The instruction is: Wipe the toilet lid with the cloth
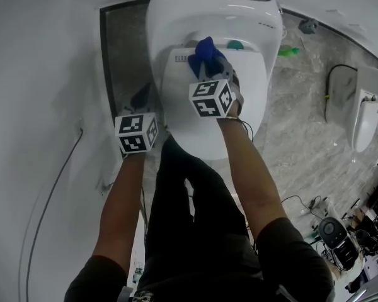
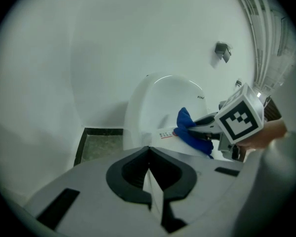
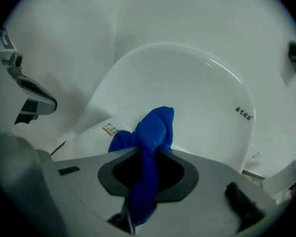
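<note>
Left wall (image 1: 38, 74) near toilet lid (image 1: 249, 106), narrow floor strip (image 1: 123, 55) between, open floor (image 1: 302, 137) right

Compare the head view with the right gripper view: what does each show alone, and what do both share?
Head view only: the person's arms, the left hand-held gripper held beside the toilet, and the marble floor. Right gripper view only: a close look at the right hand-held gripper, its jaws clamped on the blue cloth, which runs through them. Both: the blue cloth and the white toilet lid.
</note>
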